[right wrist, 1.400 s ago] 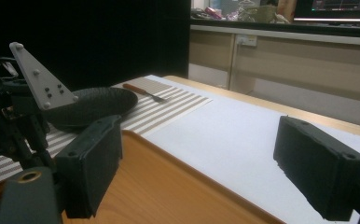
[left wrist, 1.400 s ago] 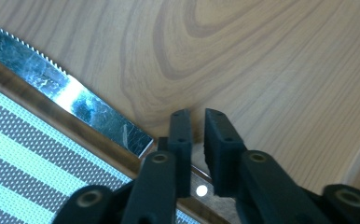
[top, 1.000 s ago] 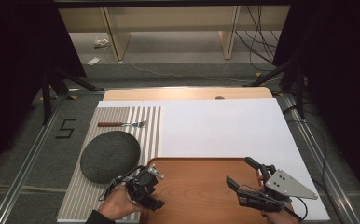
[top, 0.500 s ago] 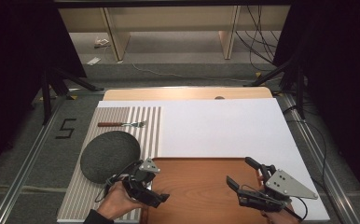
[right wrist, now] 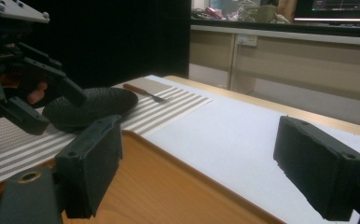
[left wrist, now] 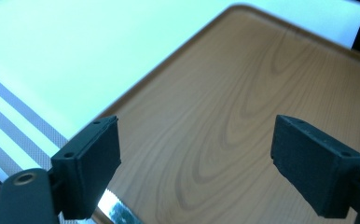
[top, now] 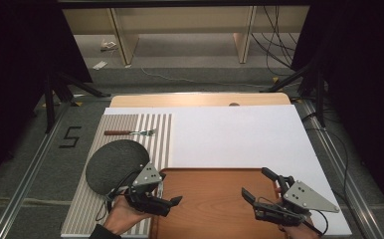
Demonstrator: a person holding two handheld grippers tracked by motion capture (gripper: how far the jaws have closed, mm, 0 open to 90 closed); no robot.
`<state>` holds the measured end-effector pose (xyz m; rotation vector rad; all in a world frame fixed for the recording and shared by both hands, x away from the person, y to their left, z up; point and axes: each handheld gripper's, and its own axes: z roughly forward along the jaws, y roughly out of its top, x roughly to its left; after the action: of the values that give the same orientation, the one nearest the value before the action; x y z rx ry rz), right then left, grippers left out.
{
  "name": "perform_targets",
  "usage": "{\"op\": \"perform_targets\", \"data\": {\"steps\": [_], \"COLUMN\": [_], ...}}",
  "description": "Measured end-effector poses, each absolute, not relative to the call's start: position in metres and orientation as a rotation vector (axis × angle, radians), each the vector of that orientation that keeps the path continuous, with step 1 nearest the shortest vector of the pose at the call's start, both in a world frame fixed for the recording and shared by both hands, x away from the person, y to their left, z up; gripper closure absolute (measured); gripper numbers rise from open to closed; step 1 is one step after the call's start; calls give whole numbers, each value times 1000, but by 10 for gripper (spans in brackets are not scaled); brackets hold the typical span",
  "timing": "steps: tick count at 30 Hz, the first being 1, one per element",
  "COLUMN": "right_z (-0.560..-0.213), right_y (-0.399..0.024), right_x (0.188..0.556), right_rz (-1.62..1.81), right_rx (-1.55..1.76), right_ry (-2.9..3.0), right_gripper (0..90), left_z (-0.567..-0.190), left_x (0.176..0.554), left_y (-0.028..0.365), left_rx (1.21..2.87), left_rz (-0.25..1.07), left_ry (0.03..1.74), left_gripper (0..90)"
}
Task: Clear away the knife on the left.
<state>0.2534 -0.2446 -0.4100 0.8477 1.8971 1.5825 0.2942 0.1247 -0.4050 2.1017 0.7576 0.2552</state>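
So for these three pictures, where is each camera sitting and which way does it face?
High view: above the person's side, facing forward and down on the brown wooden tray, dark round plate and striped mat; both hands show, with the left gripper and right gripper.
Left gripper view: on the left gripper, looking down between its open jaws at the tray.
Right gripper view: on the right gripper, facing low across the table toward the plate, the wooden-handled fork and the left gripper.
All three share the tray.

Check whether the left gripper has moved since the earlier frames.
Yes. The left gripper shifted right, from beside the dark plate over the wooden tray, jaws just opening, nothing between.
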Motion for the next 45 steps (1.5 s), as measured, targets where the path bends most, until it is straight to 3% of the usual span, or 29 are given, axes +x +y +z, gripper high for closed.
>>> {"op": "perform_targets", "data": {"steps": [19,45], "right_z": [-410,-410], "right_y": [-245,-245], "right_x": [253,253], "right_rz": [1583,1585], "right_rx": [846,845], "right_ry": [1896,1895], "right_gripper": [164,160], "left_z": [-402,-408], "left_x": [282,273], "left_y": [140,147], "left_rx": [1896,1852], "left_rz": [333,348], "left_ry": [707,707], "left_gripper": [152,115]}}
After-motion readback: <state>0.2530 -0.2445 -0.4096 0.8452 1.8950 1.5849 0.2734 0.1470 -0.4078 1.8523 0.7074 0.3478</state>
